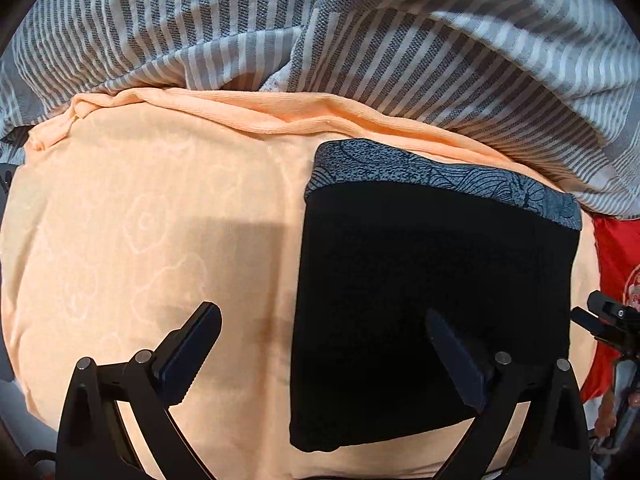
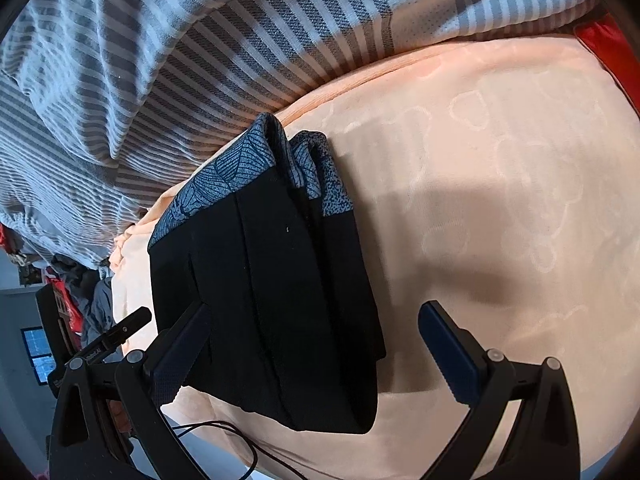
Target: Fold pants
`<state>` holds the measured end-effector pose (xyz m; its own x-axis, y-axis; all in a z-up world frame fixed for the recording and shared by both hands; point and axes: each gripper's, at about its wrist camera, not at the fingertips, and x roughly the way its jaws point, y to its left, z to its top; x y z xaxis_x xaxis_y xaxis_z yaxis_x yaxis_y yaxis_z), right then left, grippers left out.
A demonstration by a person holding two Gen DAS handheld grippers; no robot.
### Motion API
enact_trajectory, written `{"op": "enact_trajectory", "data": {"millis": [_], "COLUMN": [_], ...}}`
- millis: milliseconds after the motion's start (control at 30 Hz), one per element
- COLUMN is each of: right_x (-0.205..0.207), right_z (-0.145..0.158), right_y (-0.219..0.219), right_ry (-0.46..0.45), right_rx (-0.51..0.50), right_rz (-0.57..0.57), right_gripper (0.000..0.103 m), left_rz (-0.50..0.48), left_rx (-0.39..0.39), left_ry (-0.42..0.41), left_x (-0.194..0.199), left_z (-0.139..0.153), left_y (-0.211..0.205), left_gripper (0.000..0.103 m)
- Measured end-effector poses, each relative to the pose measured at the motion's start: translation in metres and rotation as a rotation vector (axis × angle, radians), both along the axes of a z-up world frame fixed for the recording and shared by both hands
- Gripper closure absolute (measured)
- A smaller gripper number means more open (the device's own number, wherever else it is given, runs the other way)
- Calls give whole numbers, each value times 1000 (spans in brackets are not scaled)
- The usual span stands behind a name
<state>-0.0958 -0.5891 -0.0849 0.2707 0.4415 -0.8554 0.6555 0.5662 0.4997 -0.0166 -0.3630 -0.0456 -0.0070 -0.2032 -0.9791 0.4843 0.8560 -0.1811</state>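
The black pants [image 1: 432, 304] lie folded into a compact rectangle on a peach towel [image 1: 152, 216], with a blue-grey patterned waistband [image 1: 440, 176] at the far edge. In the right wrist view the folded pants [image 2: 272, 296] show stacked layers and the waistband [image 2: 224, 180]. My left gripper [image 1: 324, 324] is open and empty, above the pants' left edge. My right gripper [image 2: 316, 320] is open and empty, above the pants' right side. The right gripper's tip also shows at the right edge of the left wrist view [image 1: 608, 316].
A grey and white striped blanket [image 1: 360, 40] is bunched behind the towel. A red cloth [image 1: 616, 264] lies to the right. In the right wrist view a black cable [image 2: 240, 436] runs below the towel's edge, and clutter [image 2: 80, 288] sits at far left.
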Motion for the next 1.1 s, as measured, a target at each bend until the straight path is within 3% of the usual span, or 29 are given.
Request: {"op": "enact_trajectory", "data": {"millis": [100, 367, 567, 900, 1033, 1100], "right_x": [0, 3, 6, 15, 20, 27], "right_z": [-1, -24, -43, -63, -60, -60], "right_y": [-2, -11, -18, -19, -10, 2], "right_ry": [-9, -93, -125, -221, -259, -250], "right_rx": [7, 174, 204, 336, 387, 367], "right_rz": [4, 24, 54, 70, 101, 152], "right_gripper": [0, 0, 0, 0, 0, 0], "left_rz": [-5, 5, 12, -45, -69, -77], "left_rx": [-36, -149, -260, -257, -260, -252], "left_ry": [26, 194, 356, 432, 427, 414], "left_x": [4, 23, 34, 27, 20, 16], "left_z": [-1, -29, -52, -77, -76, -76], "left_y": [1, 12, 19, 5, -7, -15], "left_gripper": [0, 0, 0, 0, 0, 0]}}
